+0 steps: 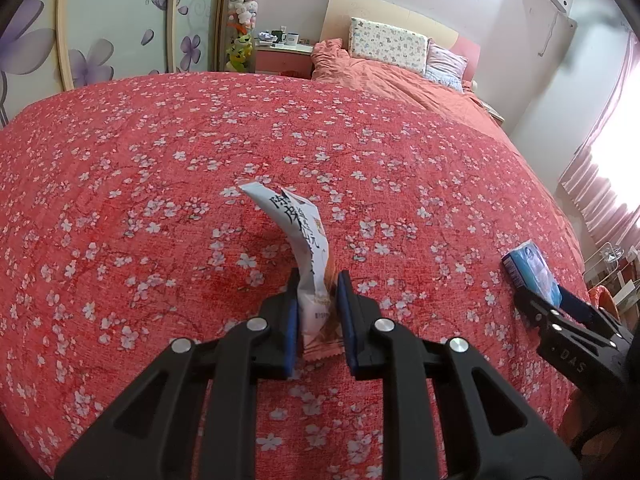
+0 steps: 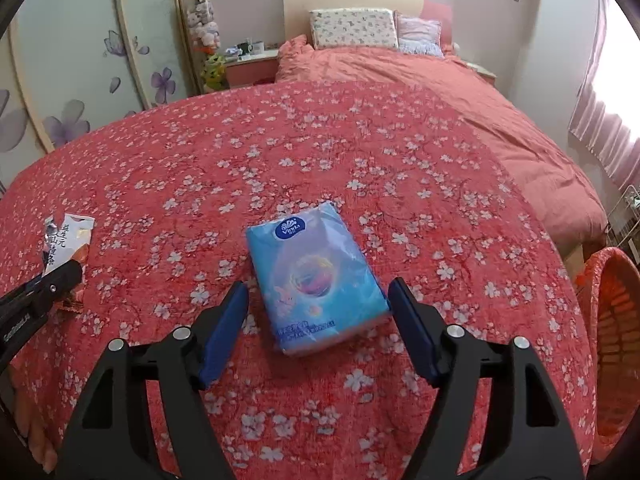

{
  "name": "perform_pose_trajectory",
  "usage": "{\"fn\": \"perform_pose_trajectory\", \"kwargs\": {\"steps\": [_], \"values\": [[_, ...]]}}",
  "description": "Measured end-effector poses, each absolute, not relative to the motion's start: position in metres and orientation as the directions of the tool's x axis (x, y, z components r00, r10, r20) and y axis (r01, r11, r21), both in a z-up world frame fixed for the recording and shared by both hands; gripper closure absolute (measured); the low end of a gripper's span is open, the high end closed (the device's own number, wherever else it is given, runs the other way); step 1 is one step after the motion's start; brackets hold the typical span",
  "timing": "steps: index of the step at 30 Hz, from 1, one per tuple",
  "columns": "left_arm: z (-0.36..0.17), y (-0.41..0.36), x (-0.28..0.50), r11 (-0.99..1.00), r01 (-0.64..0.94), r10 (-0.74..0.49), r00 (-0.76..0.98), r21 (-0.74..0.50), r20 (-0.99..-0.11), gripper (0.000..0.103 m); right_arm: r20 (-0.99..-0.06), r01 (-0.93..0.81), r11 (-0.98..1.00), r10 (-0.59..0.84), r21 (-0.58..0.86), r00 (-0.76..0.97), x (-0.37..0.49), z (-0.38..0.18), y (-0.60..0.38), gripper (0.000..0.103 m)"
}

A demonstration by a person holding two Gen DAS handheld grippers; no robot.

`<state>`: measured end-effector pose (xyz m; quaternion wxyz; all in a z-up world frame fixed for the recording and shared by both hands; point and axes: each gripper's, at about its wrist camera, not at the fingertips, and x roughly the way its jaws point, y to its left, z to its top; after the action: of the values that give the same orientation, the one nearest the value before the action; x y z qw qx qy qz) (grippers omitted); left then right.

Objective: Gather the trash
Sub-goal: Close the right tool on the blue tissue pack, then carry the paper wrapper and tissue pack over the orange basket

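The left gripper [image 1: 318,280] is closed on a snack wrapper [image 1: 306,248], its blue pads [image 1: 293,320] pressed against both sides of the lower part. The wrapper stands upright between them above the red bedspread [image 1: 160,160] with white blossoms, its torn top curling to the left. Black Chinese characters run down its white face; the bottom is orange with a zigzag edge. In the right wrist view the same wrapper [image 2: 66,242] shows at the far left, its characters partly readable, clamped by the left gripper [image 2: 66,276].

The right gripper [image 2: 318,290] is spread wide, holding nothing. A blue tissue pack [image 2: 316,280] lies flat on the bedspread [image 2: 440,220] between its two fingers, touching neither. The pack carries a dark blue oval logo reading "Vinda" at its far end, a colourful picture in the middle and a line of small print along the near edge, too small to read. An orange basket [image 2: 608,320] stands at the right edge, beside the bed.

In the left wrist view the tissue pack [image 1: 532,268] lies well to the right, with the right gripper [image 1: 548,300] around it; its body is stamped "DAS".
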<state>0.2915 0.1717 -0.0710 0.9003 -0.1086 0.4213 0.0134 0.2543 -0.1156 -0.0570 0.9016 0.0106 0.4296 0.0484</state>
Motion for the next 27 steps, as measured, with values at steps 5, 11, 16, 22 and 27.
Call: {"fn": "perform_pose_trajectory", "kwargs": {"steps": [5,11,16,22,27], "values": [[-0.071,0.172,0.291,0.976,-0.116,-0.068,0.645,-0.186,-0.761,0.082,-0.770,-0.058,0.996,0.092,0.071,0.631,0.251,-0.057,-0.120,0.035],[-0.072,0.175,0.291,0.970,-0.121,-0.082,0.649,-0.209,-0.756,0.083,-0.770,-0.048,0.997,0.080,0.064,0.633,0.250,-0.056,-0.119,0.039],[-0.070,0.168,0.291,0.979,-0.104,-0.067,0.646,-0.175,-0.760,0.085,-0.757,-0.061,0.994,0.108,0.090,0.645,0.244,-0.054,-0.126,0.044],[-0.071,0.179,0.287,0.964,-0.077,-0.144,0.654,-0.254,-0.743,0.089,-0.715,-0.083,0.995,0.101,0.061,0.691,0.224,-0.046,-0.139,0.045],[-0.061,0.175,0.280,0.969,-0.052,-0.145,0.676,-0.243,-0.723,0.094,-0.690,-0.073,0.993,0.114,0.088,0.715,0.213,-0.039,-0.155,0.045]]}}
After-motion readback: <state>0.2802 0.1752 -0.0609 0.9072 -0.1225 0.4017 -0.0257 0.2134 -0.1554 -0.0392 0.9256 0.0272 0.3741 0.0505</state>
